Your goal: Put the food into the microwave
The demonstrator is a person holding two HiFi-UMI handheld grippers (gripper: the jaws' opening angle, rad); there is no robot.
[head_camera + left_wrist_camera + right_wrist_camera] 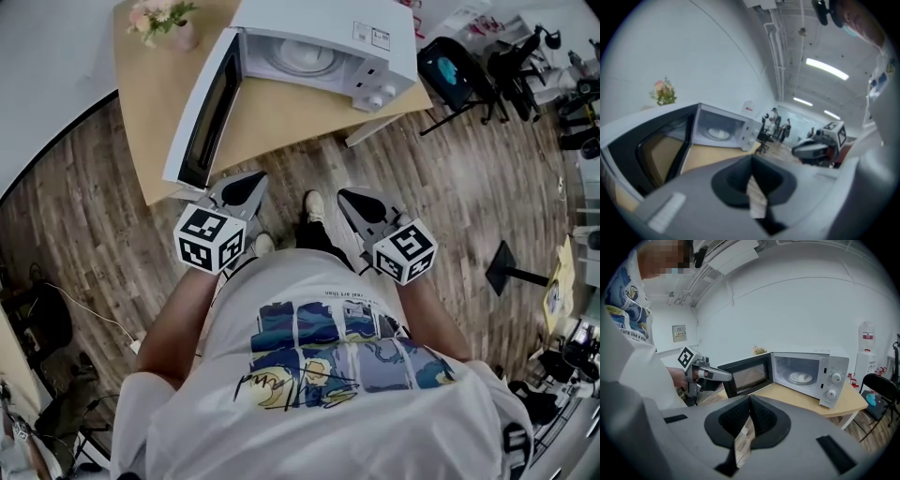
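Observation:
A white microwave point(323, 42) stands on the wooden table point(281, 127) with its door point(206, 112) swung wide open to the left. Inside, on the turntable, sits a white plate with pale food point(302, 58); the plate point(802, 377) also shows in the right gripper view and in the left gripper view point(717, 134). My left gripper point(255, 180) hovers off the table's near edge, just below the door, shut and empty. My right gripper point(349, 195) hangs beside it over the floor, its jaws together with nothing between them.
A vase of pink flowers point(169, 23) stands at the table's far left corner. A black chair point(450, 70) sits right of the table, and a black floor stand point(511, 272) further right. Wood floor lies below me.

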